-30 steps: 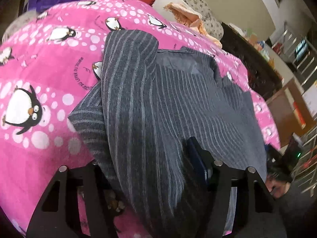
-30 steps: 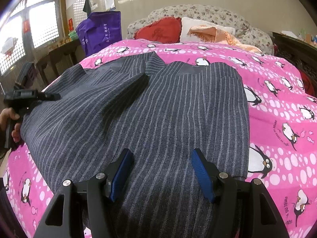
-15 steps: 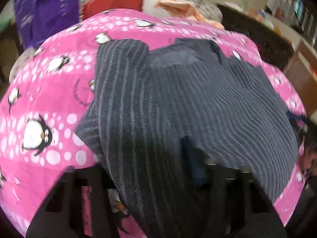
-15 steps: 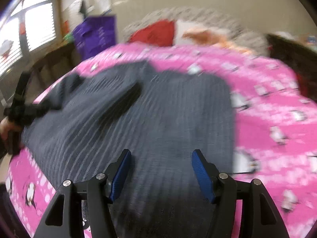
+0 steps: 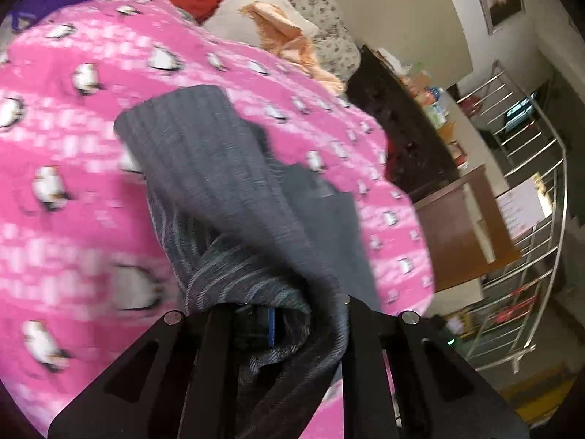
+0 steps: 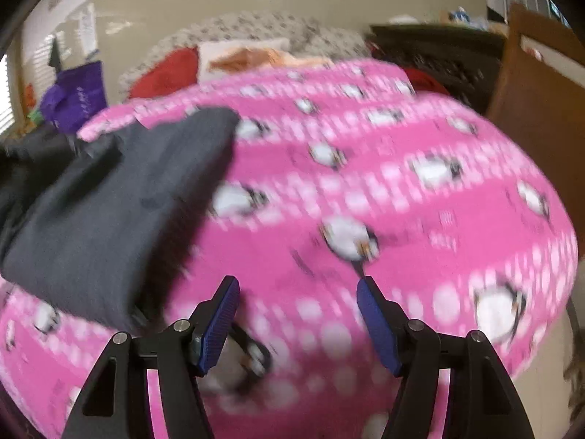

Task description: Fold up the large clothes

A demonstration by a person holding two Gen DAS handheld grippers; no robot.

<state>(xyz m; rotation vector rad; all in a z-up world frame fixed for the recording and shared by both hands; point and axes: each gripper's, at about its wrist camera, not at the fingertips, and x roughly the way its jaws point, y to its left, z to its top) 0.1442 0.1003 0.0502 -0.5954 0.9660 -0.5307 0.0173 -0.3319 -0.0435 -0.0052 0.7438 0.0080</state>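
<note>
Left claw (image 5: 289,325) clenched on bunched grey striped garment (image 5: 219,183) above pink penguin bedspread (image 5: 73,219); right claw (image 6: 298,314) released, holding nothing, beside the garment.

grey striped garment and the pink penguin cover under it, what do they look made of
Grey striped garment: seems a woven wool-like suiting, matte, with fine pale stripes and a visible diagonal weave near the left gripper. Pink penguin cover: looks like soft printed fleece or plush, matte; blur leaves the pile unclear.
</note>
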